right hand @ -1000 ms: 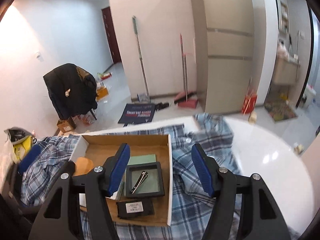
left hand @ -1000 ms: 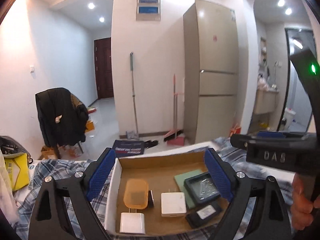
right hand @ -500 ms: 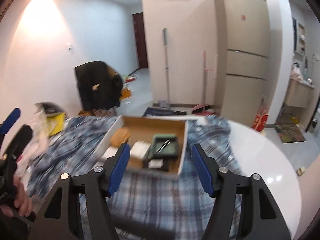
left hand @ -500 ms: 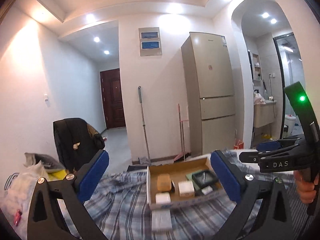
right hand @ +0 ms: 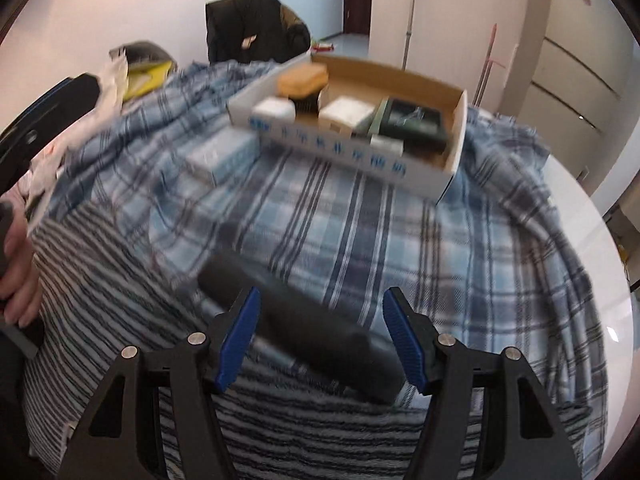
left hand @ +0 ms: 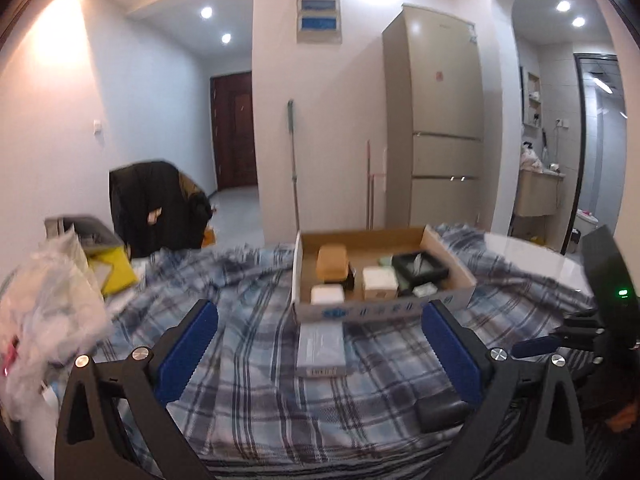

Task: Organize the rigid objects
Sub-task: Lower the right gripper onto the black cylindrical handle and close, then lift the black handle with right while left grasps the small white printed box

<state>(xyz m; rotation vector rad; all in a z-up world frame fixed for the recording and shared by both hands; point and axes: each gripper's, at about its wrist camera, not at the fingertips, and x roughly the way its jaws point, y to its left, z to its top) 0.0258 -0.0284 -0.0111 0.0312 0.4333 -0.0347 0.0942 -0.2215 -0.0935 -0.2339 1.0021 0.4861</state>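
A shallow cardboard box (left hand: 384,308) (right hand: 452,160) sits on a blue plaid cloth. It holds an orange case (left hand: 331,261), white adapters (left hand: 379,282), a dark tray (left hand: 420,266) and a small black item. A flat pale box (left hand: 321,350) (right hand: 224,156) lies on the cloth just in front of the cardboard box. A long black case (right hand: 296,324) (left hand: 442,414) lies nearer. My left gripper (left hand: 318,354) is open and empty, held above the cloth behind the pale box. My right gripper (right hand: 320,336) is open, its jaws on either side of the black case.
A white plastic bag (left hand: 48,300) and a yellow item (left hand: 114,274) lie at the left. A striped cloth (right hand: 120,300) covers the near side. The white round table edge (right hand: 592,248) shows at the right. A chair with a black jacket (left hand: 156,208) stands behind.
Both grippers have pulled back from over the cardboard box toward the near side and dropped lower. The right gripper now frames the long black case.
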